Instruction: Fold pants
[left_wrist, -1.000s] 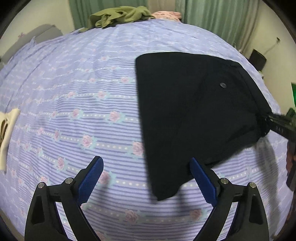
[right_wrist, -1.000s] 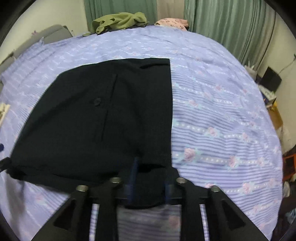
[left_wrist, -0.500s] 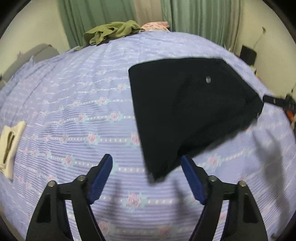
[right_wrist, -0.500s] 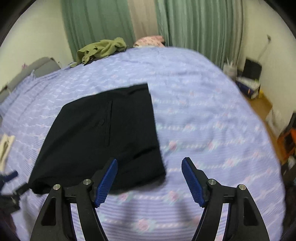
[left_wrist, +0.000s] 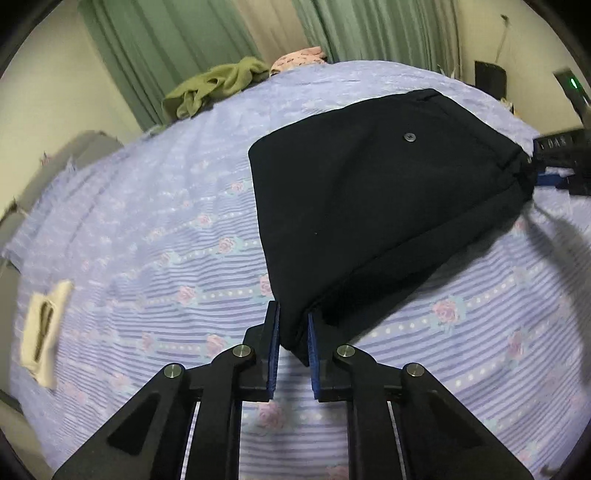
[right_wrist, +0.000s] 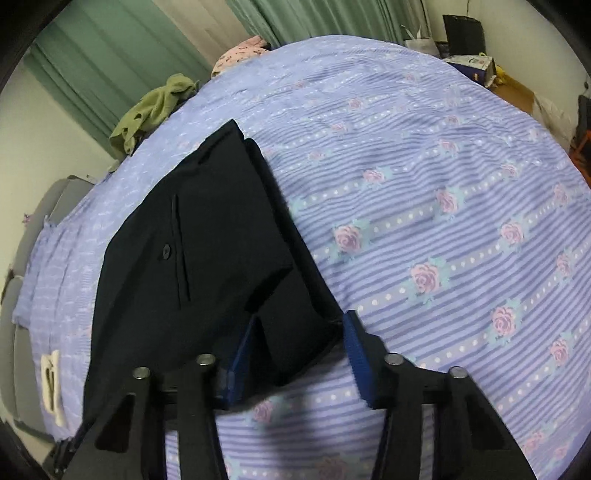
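The black pants (left_wrist: 369, 206) lie folded on the purple flowered bed sheet (left_wrist: 166, 258). My left gripper (left_wrist: 293, 332) is shut on the near corner of the pants. In the right wrist view, my right gripper (right_wrist: 301, 343) is partly open with its blue pads on either side of another corner of the pants (right_wrist: 207, 251). The right gripper also shows at the right edge of the left wrist view (left_wrist: 554, 166), at the pants' far corner.
A green garment (left_wrist: 214, 88) and a pink item (left_wrist: 299, 61) lie at the far end of the bed by green curtains. A cream cloth (left_wrist: 40, 332) lies at the left. Boxes and clutter (right_wrist: 476, 62) stand on the floor at the right.
My left gripper has moved in and shut on the pants' near corner. My right gripper opened half a second ago and has since come back around its corner, jaws narrower.
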